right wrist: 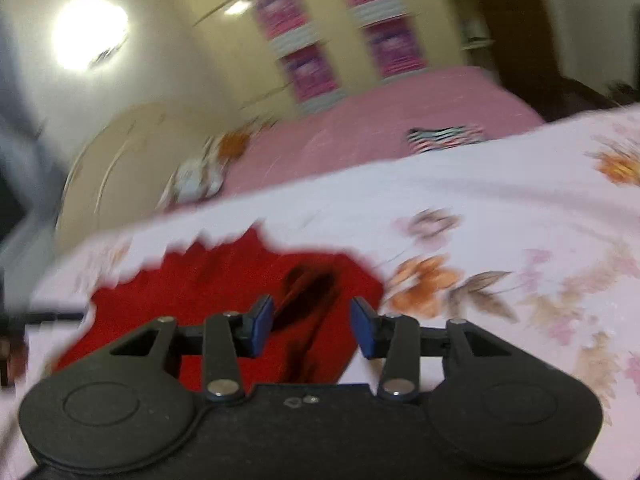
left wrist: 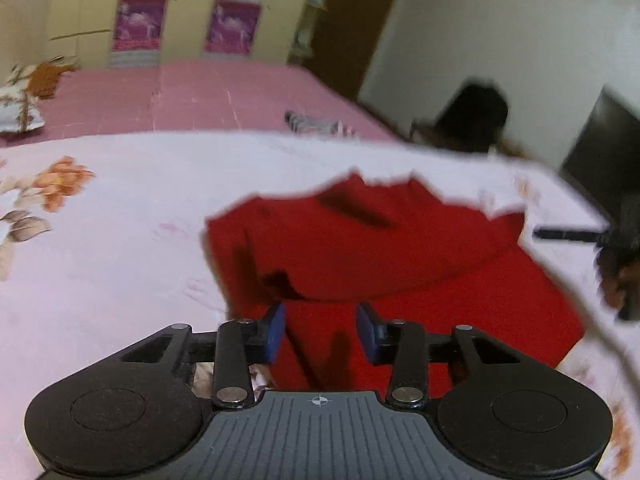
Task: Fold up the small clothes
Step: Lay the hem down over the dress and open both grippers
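Observation:
A red garment [left wrist: 360, 256] lies partly folded on a white floral bedsheet [left wrist: 120, 240]; it also shows in the right wrist view [right wrist: 224, 280]. My left gripper [left wrist: 321, 330] is open, its blue pads apart just above the garment's near part, holding nothing. My right gripper [right wrist: 311, 328] is open over the garment's right side, holding nothing. Both views are motion-blurred. The other gripper [left wrist: 616, 252] shows dark at the right edge of the left wrist view.
A pink bed cover [left wrist: 200, 96] lies beyond the sheet, with a striped cloth [left wrist: 316, 122] on it and a floral pillow [left wrist: 18, 108] at the far left. A cream wardrobe [left wrist: 180, 12] and a dark door stand behind.

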`<state>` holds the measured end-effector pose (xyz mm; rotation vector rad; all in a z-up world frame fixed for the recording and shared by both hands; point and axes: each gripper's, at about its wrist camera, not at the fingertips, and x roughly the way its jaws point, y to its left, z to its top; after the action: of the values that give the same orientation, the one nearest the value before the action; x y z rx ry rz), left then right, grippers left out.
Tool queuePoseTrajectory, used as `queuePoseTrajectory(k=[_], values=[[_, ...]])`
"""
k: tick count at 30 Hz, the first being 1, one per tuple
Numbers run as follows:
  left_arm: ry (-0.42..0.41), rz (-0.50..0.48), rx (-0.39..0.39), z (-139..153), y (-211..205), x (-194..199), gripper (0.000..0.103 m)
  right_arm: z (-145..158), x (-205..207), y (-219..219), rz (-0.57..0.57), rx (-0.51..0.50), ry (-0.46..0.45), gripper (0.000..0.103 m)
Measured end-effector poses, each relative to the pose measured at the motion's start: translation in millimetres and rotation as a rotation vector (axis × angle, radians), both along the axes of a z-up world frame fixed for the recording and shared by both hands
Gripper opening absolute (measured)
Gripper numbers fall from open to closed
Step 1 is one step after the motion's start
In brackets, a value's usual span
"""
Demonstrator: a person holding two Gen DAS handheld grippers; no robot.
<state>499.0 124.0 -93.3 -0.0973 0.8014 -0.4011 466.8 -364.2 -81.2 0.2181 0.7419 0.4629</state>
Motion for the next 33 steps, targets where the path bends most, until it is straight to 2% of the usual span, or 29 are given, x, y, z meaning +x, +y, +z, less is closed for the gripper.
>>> queuePoseTrajectory(k=[2,4,6,8,11,13,15,18,20,21,24,27,29,33], values=[[-0.004,0.046,0.044,-6,-9,23,0.035,-7,8,26,0.054,-0.12,0.017,0.028],[-0.046,0.129,0.016,-1,-8,47,0.035,-8,28,39,-0.012,-0.183,-0.015,0.03],[-0.082,0.215,0.006,4,-3,61,0.035,-9,47,32,-0.145,-0.148,-0.013,0.033],[-0.1,0.251,-0.049,10,5,62,0.036,-9,59,22,-0.219,-0.086,0.003,0.034],[-0.12,0.225,-0.065,13,13,48,0.036,-4,46,17,-0.188,-0.065,-0.019,0.037],[-0.116,0.162,-0.104,9,18,41,0.036,-4,37,14,-0.155,-0.071,-0.029,0.038],[-0.122,0.084,-0.107,6,18,32,0.036,-5,37,13,-0.133,-0.065,-0.014,0.039],[-0.099,0.014,-0.009,-2,7,24,0.036,-3,44,10,-0.125,-0.05,-0.006,0.04],[-0.059,-0.018,0.089,-10,-7,33,0.036,-2,46,11,-0.113,-0.048,-0.014,0.041],[-0.062,-0.026,0.114,-11,-14,41,0.036,-4,50,13,-0.114,-0.053,-0.014,0.041],[-0.065,0.075,0.085,-9,-16,69,0.036,-11,58,18,-0.147,-0.052,0.002,0.041],[-0.089,0.183,-0.027,-3,-2,74,0.036,-12,62,18,-0.188,-0.026,0.001,0.041],[-0.103,0.204,-0.084,-3,10,69,0.036,-9,61,17,-0.187,-0.016,-0.008,0.042],[-0.138,0.165,-0.116,-8,22,61,0.036,-6,62,17,-0.155,-0.018,-0.015,0.045]])
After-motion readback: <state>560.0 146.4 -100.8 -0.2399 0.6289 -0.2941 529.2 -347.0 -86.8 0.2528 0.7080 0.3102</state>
